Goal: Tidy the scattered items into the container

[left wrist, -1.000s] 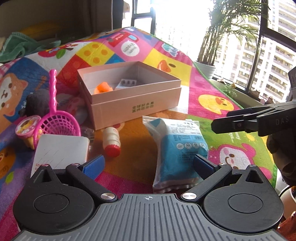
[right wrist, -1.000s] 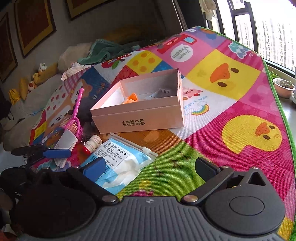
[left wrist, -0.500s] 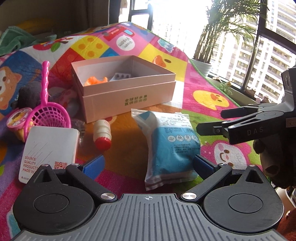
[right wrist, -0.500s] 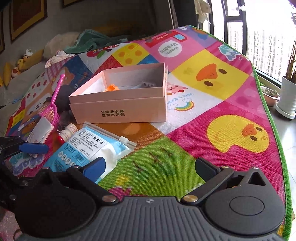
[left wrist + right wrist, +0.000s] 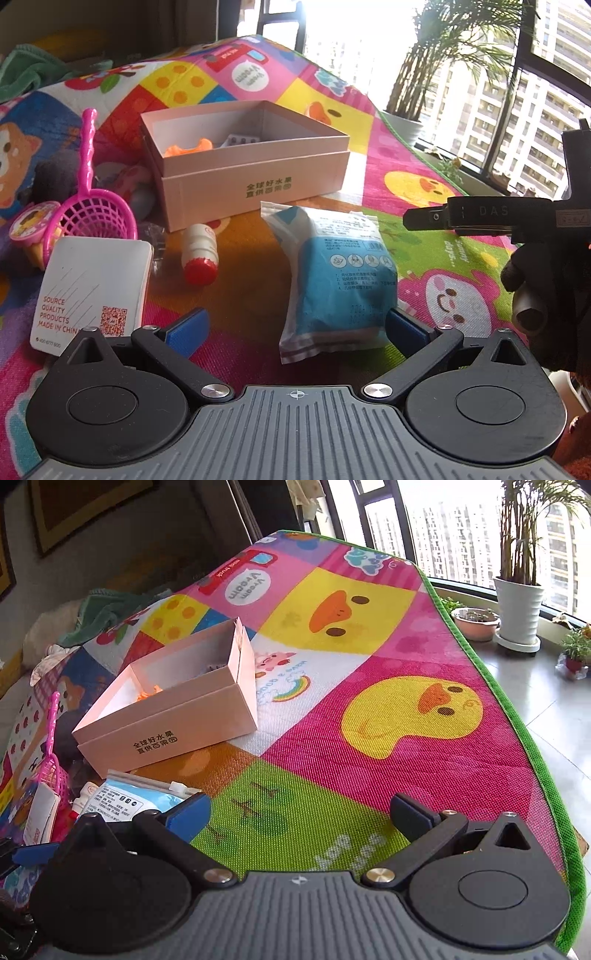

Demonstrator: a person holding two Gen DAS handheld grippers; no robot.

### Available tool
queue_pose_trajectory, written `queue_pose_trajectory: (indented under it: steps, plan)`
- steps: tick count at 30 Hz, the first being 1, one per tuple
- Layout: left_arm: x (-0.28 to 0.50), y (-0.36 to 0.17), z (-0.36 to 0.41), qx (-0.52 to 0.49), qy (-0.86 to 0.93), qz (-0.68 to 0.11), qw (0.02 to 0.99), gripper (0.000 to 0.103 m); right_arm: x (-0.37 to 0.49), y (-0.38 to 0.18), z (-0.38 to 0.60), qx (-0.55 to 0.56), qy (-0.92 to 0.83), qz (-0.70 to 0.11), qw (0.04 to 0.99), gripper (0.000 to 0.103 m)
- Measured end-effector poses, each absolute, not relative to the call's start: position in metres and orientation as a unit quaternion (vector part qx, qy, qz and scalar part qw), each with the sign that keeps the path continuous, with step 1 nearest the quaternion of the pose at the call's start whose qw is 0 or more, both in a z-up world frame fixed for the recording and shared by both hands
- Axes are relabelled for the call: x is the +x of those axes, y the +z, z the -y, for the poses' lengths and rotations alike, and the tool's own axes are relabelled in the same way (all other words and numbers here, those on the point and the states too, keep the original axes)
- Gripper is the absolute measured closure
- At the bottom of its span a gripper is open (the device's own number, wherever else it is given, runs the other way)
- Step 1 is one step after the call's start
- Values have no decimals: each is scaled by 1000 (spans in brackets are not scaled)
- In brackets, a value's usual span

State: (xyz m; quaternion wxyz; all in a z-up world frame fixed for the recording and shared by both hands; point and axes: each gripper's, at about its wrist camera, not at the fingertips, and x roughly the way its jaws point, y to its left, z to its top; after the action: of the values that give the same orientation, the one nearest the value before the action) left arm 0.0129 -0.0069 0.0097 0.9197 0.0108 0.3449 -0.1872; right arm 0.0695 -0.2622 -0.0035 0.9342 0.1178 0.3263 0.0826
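Observation:
A pink cardboard box stands open on the play mat and holds an orange toy and a blister pack. In front of it lie a blue and white packet, a small white bottle with a red cap, a white card and a pink toy net. My left gripper is open and empty, its fingers either side of the packet's near end. My right gripper is open and empty over the mat, right of the packet. The box also shows in the right wrist view.
A small cup toy and a dark soft thing lie left of the box. The mat's green edge borders a tiled floor with potted plants by the window. Cloths are heaped at the far end.
My left gripper has moved closer to the packet. My right gripper has swung to the right, so the box and packet sit further left in its view. Both stay open.

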Motion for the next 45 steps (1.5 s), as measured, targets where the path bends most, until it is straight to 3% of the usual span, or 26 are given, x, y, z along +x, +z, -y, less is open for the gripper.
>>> queue_pose_trajectory:
  steps: [9, 21, 32, 33, 35, 38, 42, 45]
  plan:
    - [12, 12, 4, 0, -193, -345, 919, 0, 65, 4, 242, 106, 151, -338, 923, 0]
    - [-3, 22, 55, 9, -315, -316, 895, 0, 67, 25, 249, 82, 165, -325, 928, 0]
    - [-9, 13, -13, 13, -187, -337, 923, 0, 59, 17, 176, -45, 260, -317, 911, 0]
    - [-9, 14, -20, 7, -177, -335, 926, 0, 59, 15, 171, -60, 260, -316, 910, 3]
    - [-7, 16, -29, -5, -167, -330, 929, 0, 62, 12, 166, -78, 256, -323, 908, 27]
    - [-3, 20, -35, -23, -162, -316, 934, 0, 69, 9, 175, -63, 239, -334, 910, 38]
    - [17, 22, -28, -32, -147, -308, 939, 0, 76, 2, 199, -48, 185, -327, 926, 38]
    - [31, 22, -18, -22, -151, -303, 941, 1, 80, -6, 213, -41, 146, -329, 932, 22]
